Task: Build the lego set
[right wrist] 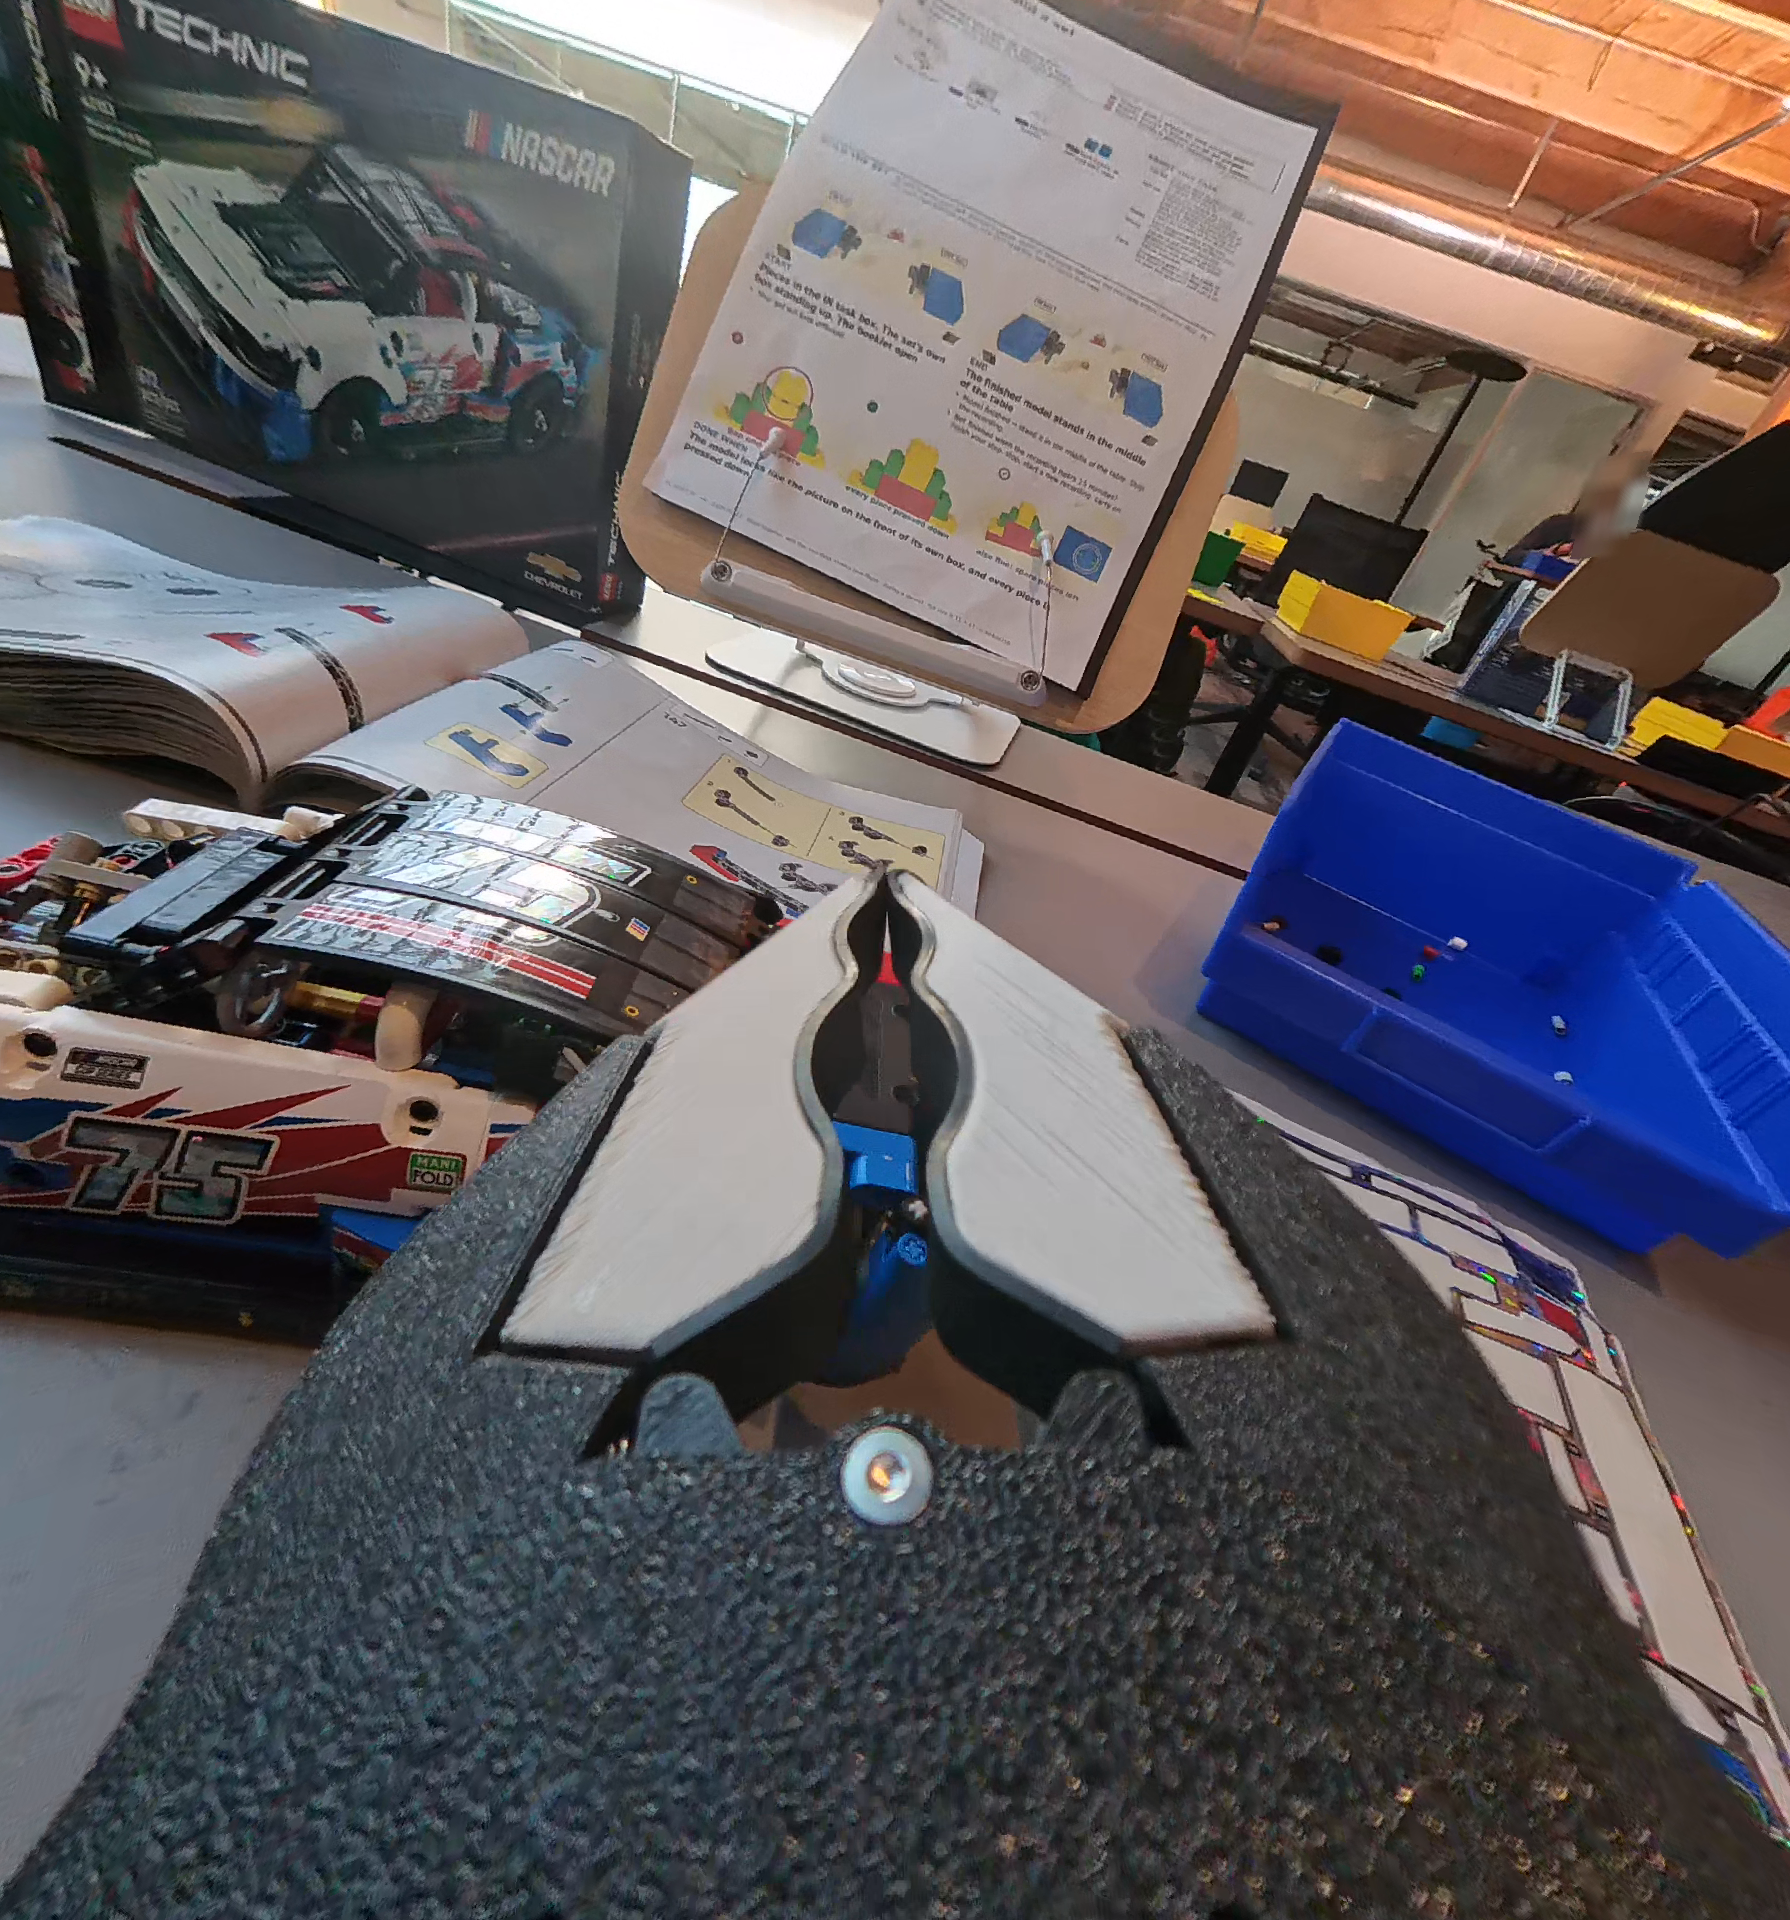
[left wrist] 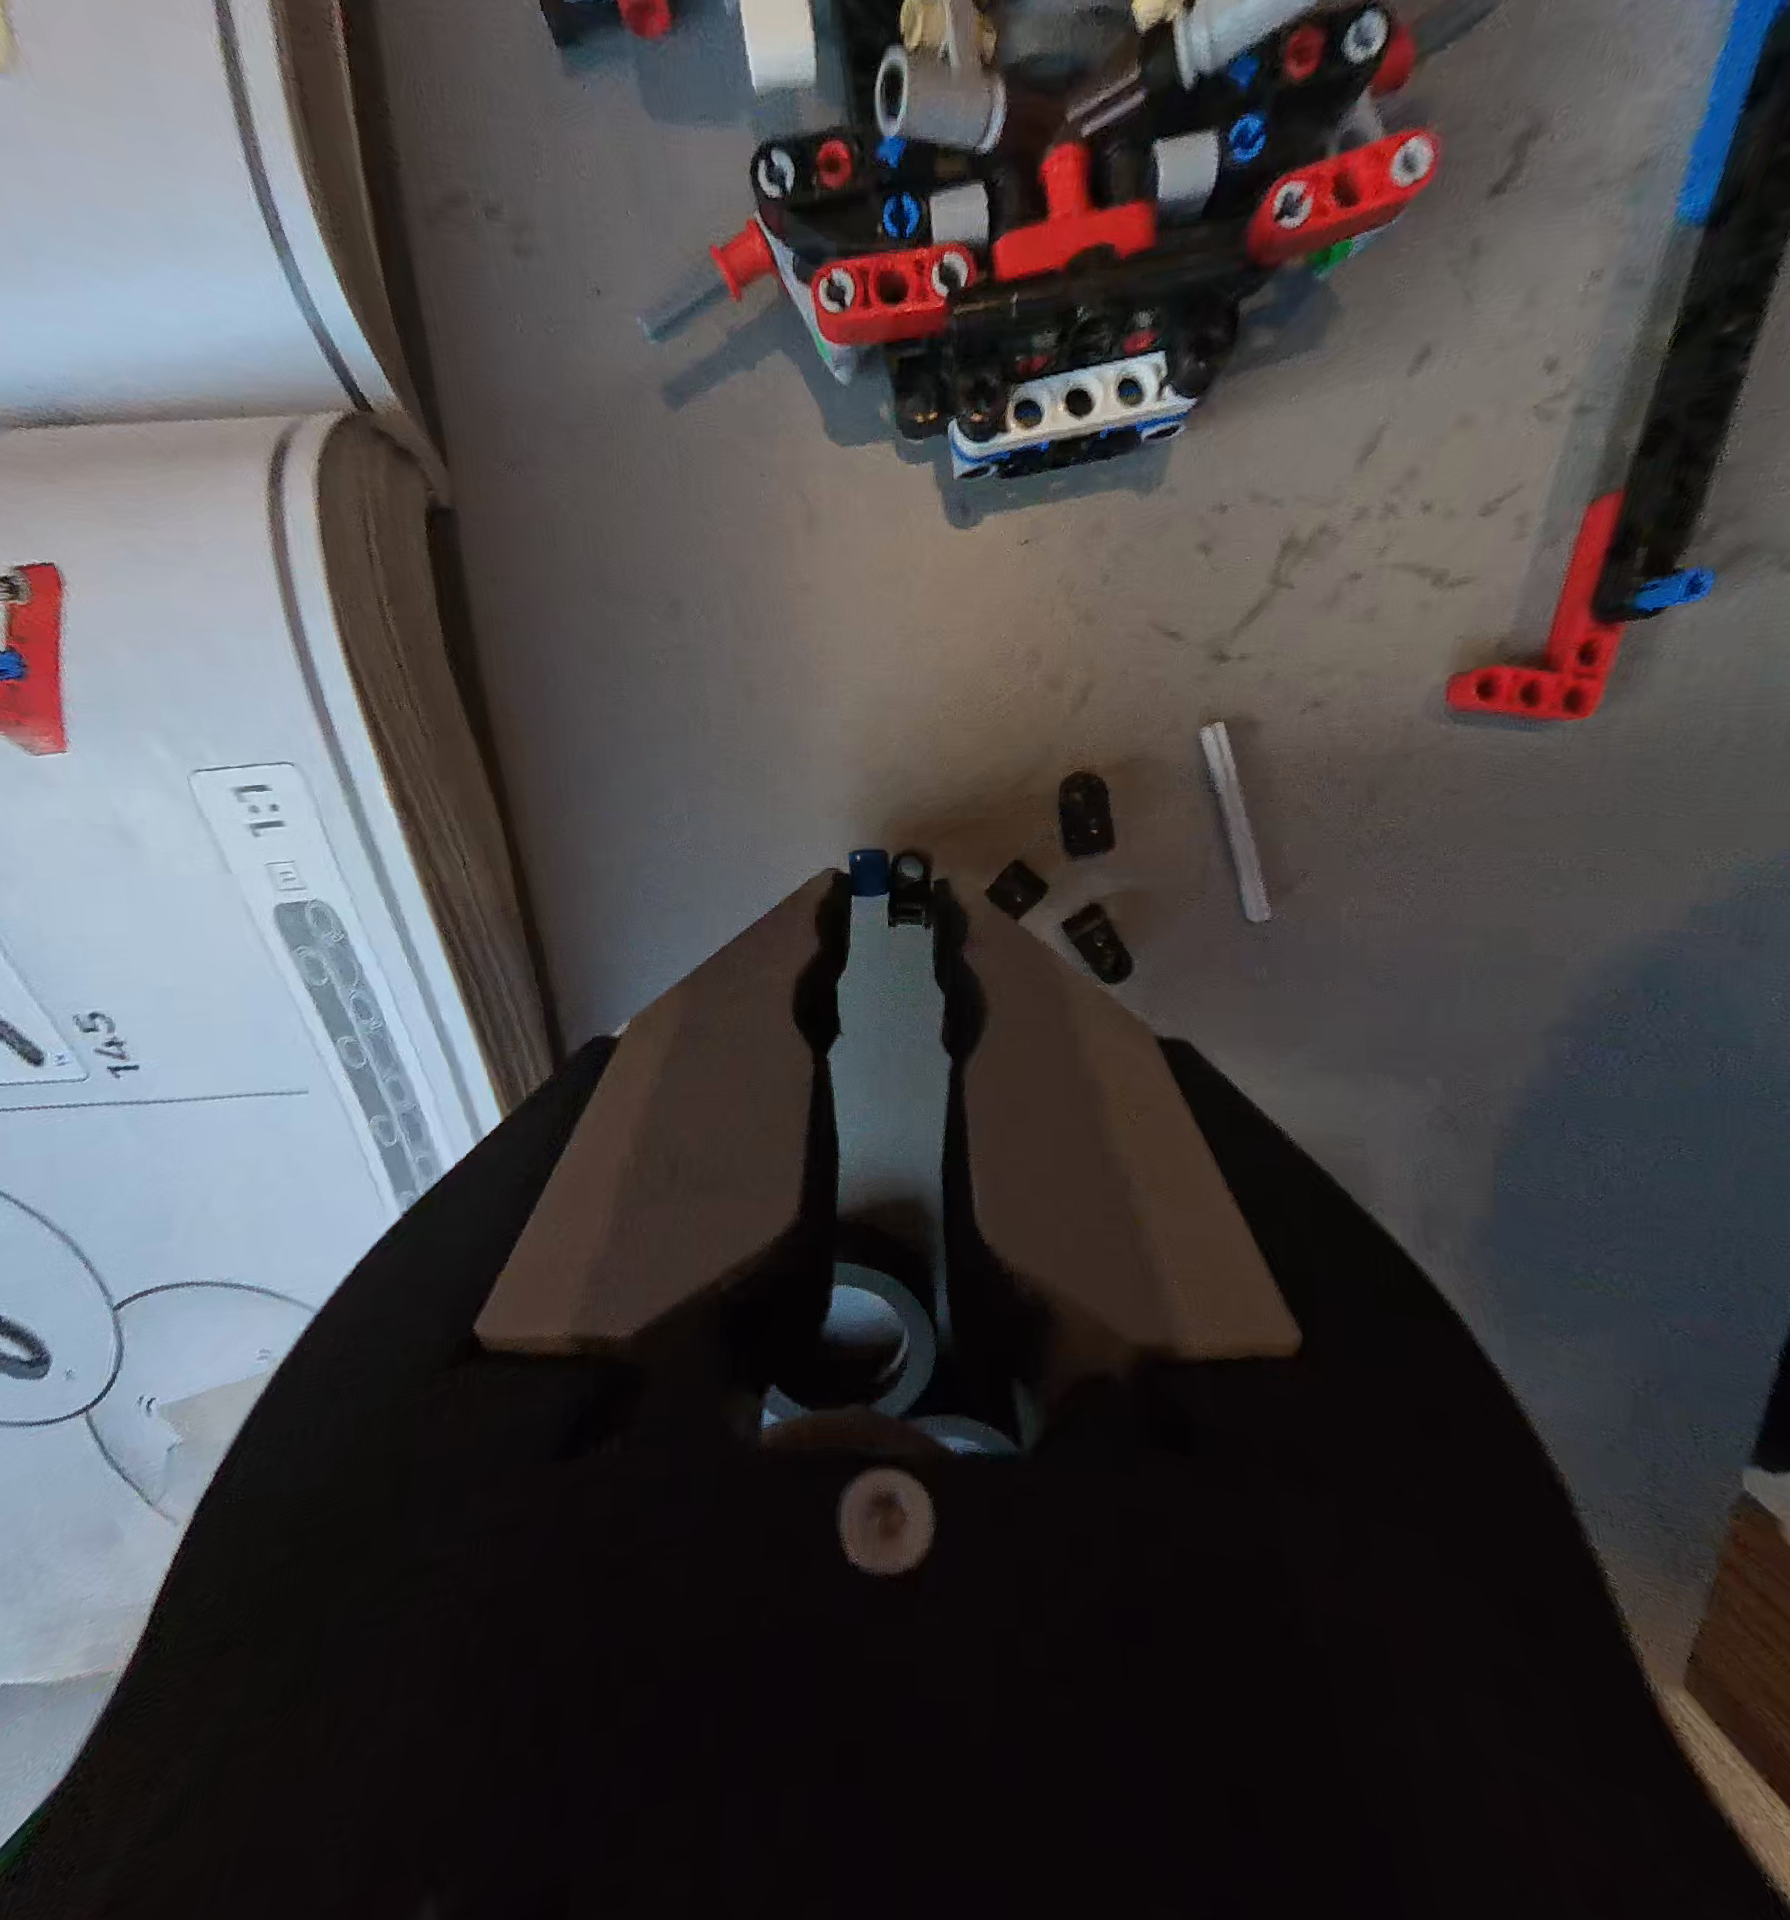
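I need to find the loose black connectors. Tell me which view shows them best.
Left wrist view: three black connectors lie clear on the grey table, right of the left gripper. The right wrist view shows none.

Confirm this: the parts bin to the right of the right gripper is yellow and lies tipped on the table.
Not quite. The bin beside the right gripper is blue, not yellow, as the right wrist view shows. The rest stands: it lies tipped on the table.

Each hand-held gripper (left wrist: 889, 894) (right wrist: 886, 883) — black body, one central screw — carries wedge fingers, brown left, pale grey right.
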Demonstrator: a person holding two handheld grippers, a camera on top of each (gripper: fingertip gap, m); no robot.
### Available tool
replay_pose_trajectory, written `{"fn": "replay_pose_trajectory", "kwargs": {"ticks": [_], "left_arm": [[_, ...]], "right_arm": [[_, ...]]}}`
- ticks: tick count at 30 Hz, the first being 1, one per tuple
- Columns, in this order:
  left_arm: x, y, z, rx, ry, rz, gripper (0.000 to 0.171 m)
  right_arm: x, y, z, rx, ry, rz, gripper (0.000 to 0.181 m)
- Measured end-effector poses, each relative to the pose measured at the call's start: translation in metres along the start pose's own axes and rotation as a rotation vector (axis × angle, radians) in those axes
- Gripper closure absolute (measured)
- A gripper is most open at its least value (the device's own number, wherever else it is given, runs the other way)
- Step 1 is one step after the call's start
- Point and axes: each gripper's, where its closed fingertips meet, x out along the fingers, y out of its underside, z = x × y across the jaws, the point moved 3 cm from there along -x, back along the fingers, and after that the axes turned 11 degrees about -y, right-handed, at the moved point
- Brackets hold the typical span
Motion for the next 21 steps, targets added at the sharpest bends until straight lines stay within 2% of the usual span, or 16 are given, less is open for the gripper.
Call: {"fn": "replay_pose_trajectory", "kwargs": {"ticks": [1,3,7,11,13,17,21], "left_arm": [[0.005,0.003,-0.002,0.001,0.019,0.029,0.157],[0.002,-0.004,-0.004,-0.012,0.052,-0.017,0.158],[-0.005,-0.003,0.004,-0.05,0.05,-0.001,0.148],[-0.028,0.005,0.017,-0.103,0.001,-0.043,0.148],[-0.046,0.011,0.024,-0.143,-0.016,-0.105,0.151],[-0.072,0.03,0.038,-0.251,-0.06,-0.159,0.151],[-0.079,0.039,0.041,-0.301,-0.076,-0.178,0.151]], "right_arm": [[0.0,0.0,0.0,0.005,-0.003,-0.005,0.181],[-0.001,-0.001,-0.001,0.017,-0.005,-0.014,0.181],[-0.002,-0.001,-0.003,0.031,-0.001,-0.024,0.181],[-0.001,0.0,-0.004,0.03,0.005,-0.014,0.181],[-0.001,0.001,-0.004,0.028,0.011,-0.005,0.181],[0.002,0.005,-0.006,0.025,0.023,0.024,0.181],[0.003,0.006,-0.005,0.009,0.033,0.044,0.181]]}}
